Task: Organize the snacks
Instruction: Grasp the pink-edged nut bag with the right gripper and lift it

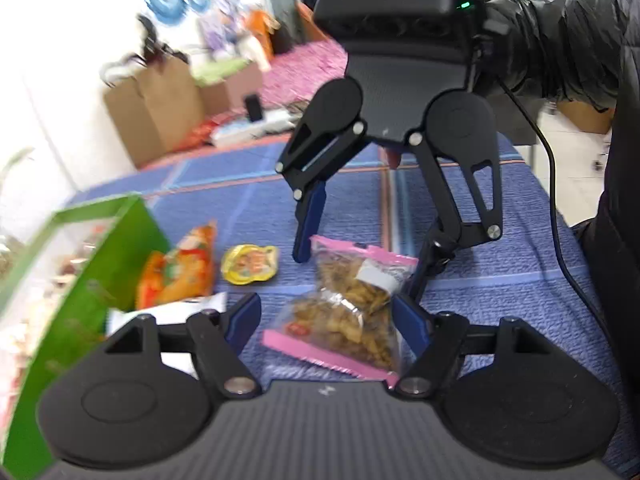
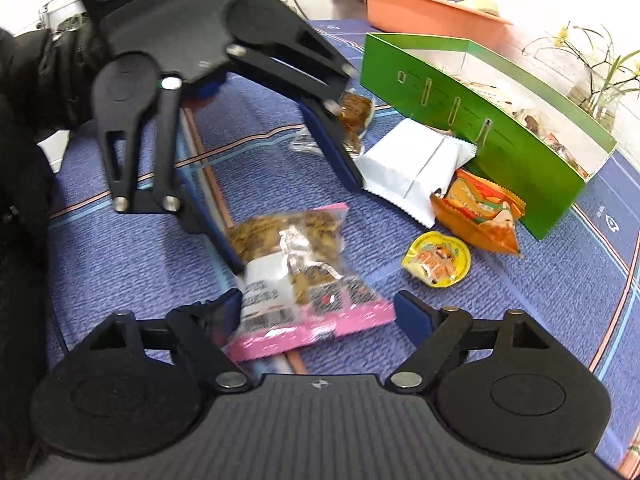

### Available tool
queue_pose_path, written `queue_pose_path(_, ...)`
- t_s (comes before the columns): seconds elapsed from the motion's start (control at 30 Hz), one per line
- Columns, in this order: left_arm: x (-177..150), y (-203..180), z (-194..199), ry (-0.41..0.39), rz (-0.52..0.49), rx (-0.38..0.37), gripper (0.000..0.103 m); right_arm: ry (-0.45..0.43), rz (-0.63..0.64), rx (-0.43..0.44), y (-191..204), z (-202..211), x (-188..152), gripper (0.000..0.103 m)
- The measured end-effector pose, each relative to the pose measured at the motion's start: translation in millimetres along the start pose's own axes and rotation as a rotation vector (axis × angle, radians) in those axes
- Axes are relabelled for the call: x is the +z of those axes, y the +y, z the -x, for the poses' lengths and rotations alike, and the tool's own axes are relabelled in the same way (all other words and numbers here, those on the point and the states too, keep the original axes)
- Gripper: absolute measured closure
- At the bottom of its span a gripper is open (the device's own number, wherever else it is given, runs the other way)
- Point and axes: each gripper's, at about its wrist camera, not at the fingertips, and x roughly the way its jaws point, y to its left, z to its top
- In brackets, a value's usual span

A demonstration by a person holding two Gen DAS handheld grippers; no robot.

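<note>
– How many snacks do we count around our two grippers?

– Five: one clear pink-zip bag of brown pieces between both sets of fingers, one white packet, one orange packet, one yellow cup, one small brown-filled packet

– And the grips?

– Left gripper and right gripper both spread, neither pressing the bag; one green box stands beyond

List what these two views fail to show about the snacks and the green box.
- Green box contents: left wrist view, blurred and cut by the frame edge.
- Small brown snack pack: right wrist view, partly behind the left tongs.
- Clear snack bag label: right wrist view, motion blur.
</note>
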Motion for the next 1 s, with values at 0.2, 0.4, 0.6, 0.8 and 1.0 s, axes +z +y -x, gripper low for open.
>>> queue_pose_path(0.2,1.4,9.8,-13.3,0.054,0.032,-0.054,0.027,-0.018,0.071,-0.003,5.5,7.1,-2.2,0.0)
queue_pose_path(0.4,-1.4,12.3,-11.5,0.069,0.097,-0.088,0.039,-0.027,0.196,-0.017,15.6,7.3,3.1,0.0)
queue_pose_path(0.6,-15.1,10.2,9.8,0.018,0.151,-0.017,0.05,-0.084,0.246,-0.049,26.5,12.1,8.5,0.03)
queue_pose_path(0.8,-33.5,4.5,44.8,-0.046,0.242,0.167,0.051,-0.226,0.144,-0.059,17.8,7.7,20.0,0.061)
queue_pose_path(1.0,-41.7,10.1,77.5,-0.152,0.337,0.281,0.051,-0.374,0.036,-0.082,10.6,-2.9,34.3,0.078)
